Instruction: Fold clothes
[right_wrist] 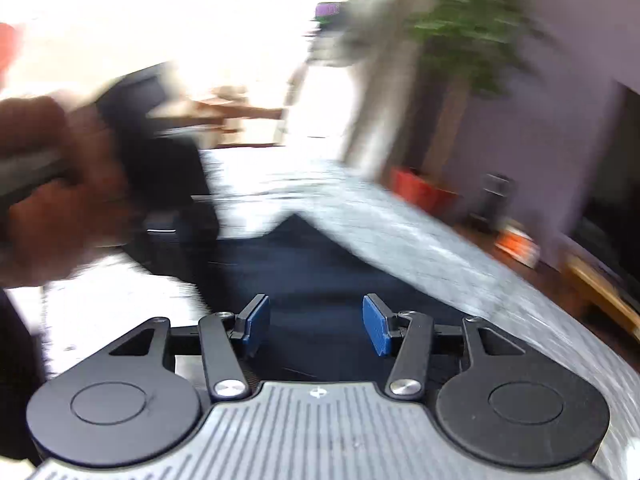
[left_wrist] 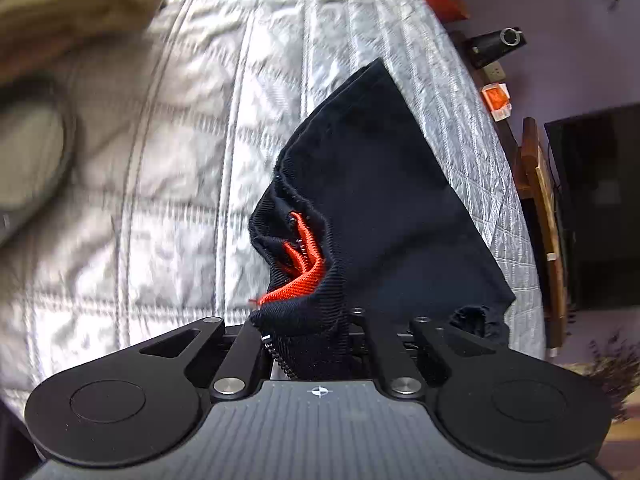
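Observation:
A dark navy garment (left_wrist: pixel 376 200) with an orange inner band (left_wrist: pixel 304 272) hangs from my left gripper (left_wrist: pixel 316 340), which is shut on its ribbed edge and holds it above the quilted grey bed cover (left_wrist: pixel 180 160). In the right wrist view the garment (right_wrist: pixel 304 272) lies dark on the bed just ahead of my right gripper (right_wrist: pixel 316 324), which is open and empty, its blue pads (right_wrist: pixel 376 328) apart. That view is motion-blurred. The person's hand with the left gripper (right_wrist: pixel 60 184) shows at its left.
The bed edge (right_wrist: pixel 460 248) runs to the right. Beyond it stand an orange pot (right_wrist: pixel 420 188) with a green plant, a wooden bench (left_wrist: pixel 540 208), a dark screen (left_wrist: pixel 600 200) and small items on the floor.

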